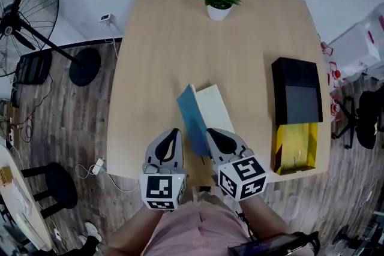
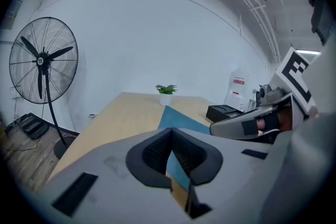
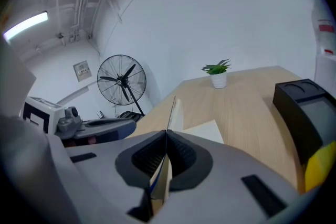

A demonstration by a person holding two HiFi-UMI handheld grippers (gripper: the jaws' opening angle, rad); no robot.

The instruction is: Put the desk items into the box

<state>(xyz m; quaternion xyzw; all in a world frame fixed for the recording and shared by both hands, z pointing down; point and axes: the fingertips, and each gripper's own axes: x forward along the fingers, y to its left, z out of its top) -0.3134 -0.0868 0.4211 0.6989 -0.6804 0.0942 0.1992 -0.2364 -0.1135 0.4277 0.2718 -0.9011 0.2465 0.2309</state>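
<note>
Two grippers are at the near edge of the light wooden table (image 1: pixel 162 57), side by side and close together, one in each of your hands.

1. Your right gripper (image 1: pixel 211 133) (image 3: pixel 166 136) is clenched on the blue-covered notebook (image 1: pixel 195 120) (image 3: pixel 171 110). The right gripper view shows the thin cover edge-on, pinched between the pads and rising away from the jaws. A white page lies flat on the table just to its right.

2. Your left gripper (image 1: pixel 174 133) (image 2: pixel 169 134) has its pads pressed together at the tips, with nothing visibly gripped. It sits just left of the notebook, and the blue cover (image 2: pixel 181 122) shows beyond the jaws.

3. The notebook lies open near the table's centre, at its near side, angled toward the far left. The blue cover is tilted up on its left side.

4. The black rectangular box (image 1: pixel 295 93) (image 2: pixel 223 112) (image 3: pixel 304 113) stands near the right edge of the table, well apart from the notebook. A yellow glossy packet (image 1: pixel 295 147) (image 3: pixel 320 165) touches the box's near end.

5. A small green potted plant in a white pot (image 1: pixel 219 0) (image 2: pixel 166 93) (image 3: pixel 218 73) stands at the far edge of the table.

6. A black pedestal fan (image 1: pixel 24 15) (image 2: pixel 44 60) (image 3: pixel 122 78) stands on the floor to your left, clear of the table.
</note>
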